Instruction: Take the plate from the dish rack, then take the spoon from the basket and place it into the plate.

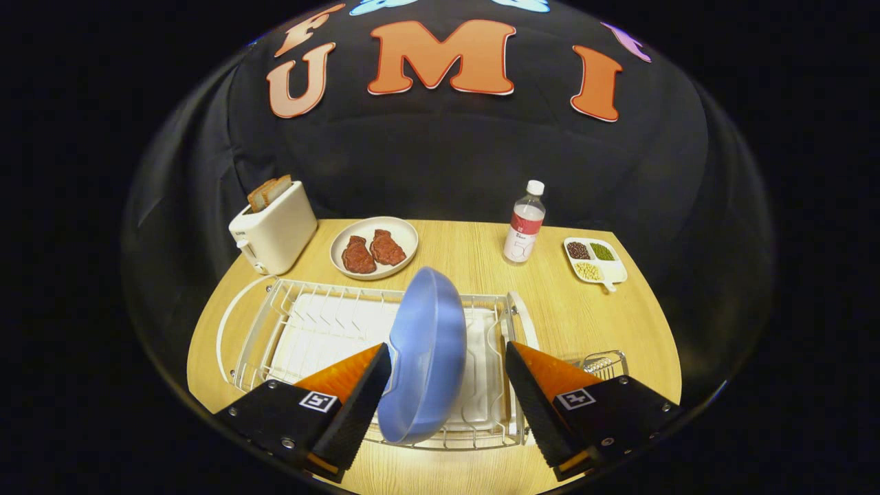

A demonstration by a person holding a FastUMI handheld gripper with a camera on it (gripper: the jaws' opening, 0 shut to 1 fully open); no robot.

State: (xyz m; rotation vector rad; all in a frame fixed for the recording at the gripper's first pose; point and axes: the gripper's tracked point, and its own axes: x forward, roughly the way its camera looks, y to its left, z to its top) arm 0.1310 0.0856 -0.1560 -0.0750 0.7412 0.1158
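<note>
Blue and standing on edge, the plate (426,357) sits in the wire rack (289,330) between the fingers of my tongs (448,375). The tongs are open: the left finger lies against the plate's rim at about 9 o'clock, while the right finger stands apart at 3 o'clock, with bare rack showing in the gap. The rack's left half holds nothing. A wire basket (605,361) hangs off the rack's right end, just beyond my right finger; I cannot make out the spoon. Beyond the rack on the wooden desk (474,251): toaster (275,230) at 11 o'clock, steak dish (375,247) at 12, bottle (524,223) at 1, bean tray (595,260) at 2, all well apart.
</note>
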